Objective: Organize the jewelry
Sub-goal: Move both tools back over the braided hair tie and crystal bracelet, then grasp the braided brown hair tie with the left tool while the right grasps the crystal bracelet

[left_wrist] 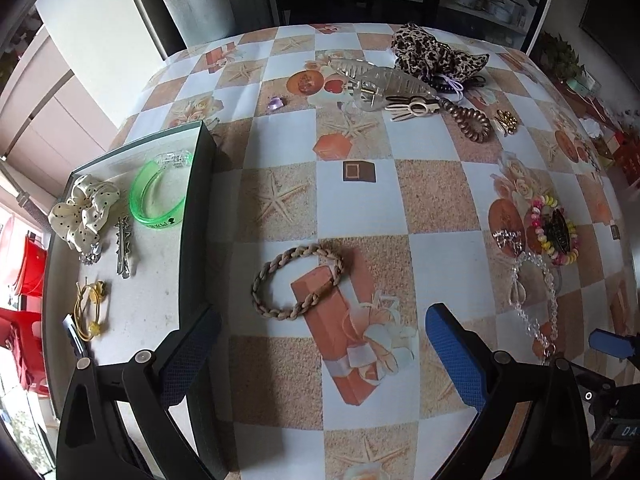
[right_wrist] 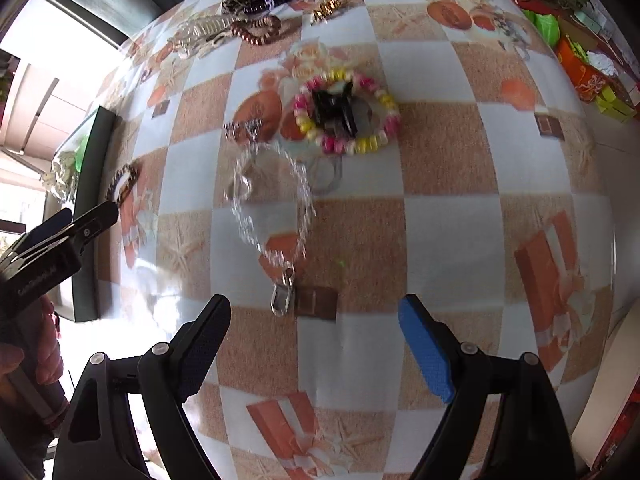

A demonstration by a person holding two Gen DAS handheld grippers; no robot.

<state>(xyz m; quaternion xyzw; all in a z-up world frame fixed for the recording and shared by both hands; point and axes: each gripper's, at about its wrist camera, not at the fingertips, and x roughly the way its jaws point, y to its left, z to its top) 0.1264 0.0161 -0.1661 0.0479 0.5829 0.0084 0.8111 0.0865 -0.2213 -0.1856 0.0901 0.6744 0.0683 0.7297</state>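
My left gripper [left_wrist: 320, 332] is open and empty, just short of a brown braided bracelet [left_wrist: 298, 282] lying on the checked tablecloth. A dark-rimmed tray [left_wrist: 198, 216] at the left holds a green bangle [left_wrist: 158, 196], a dotted cream scrunchie [left_wrist: 84, 210], a silver clip [left_wrist: 123, 248] and yellow hair ties [left_wrist: 90, 308]. My right gripper [right_wrist: 316, 328] is open and empty, close to the clasp of a clear crystal necklace [right_wrist: 272, 200]. A pink and yellow bead bracelet [right_wrist: 346, 112] lies beyond it around a black clip [right_wrist: 334, 110].
At the far side lie a leopard scrunchie [left_wrist: 436, 54], a clear claw clip [left_wrist: 380, 78], a brown spiral hair tie [left_wrist: 470, 120], a gold piece [left_wrist: 506, 120] and a small purple stone [left_wrist: 276, 103]. The table edge drops off at the right, with colourful boxes [right_wrist: 592, 72] beyond.
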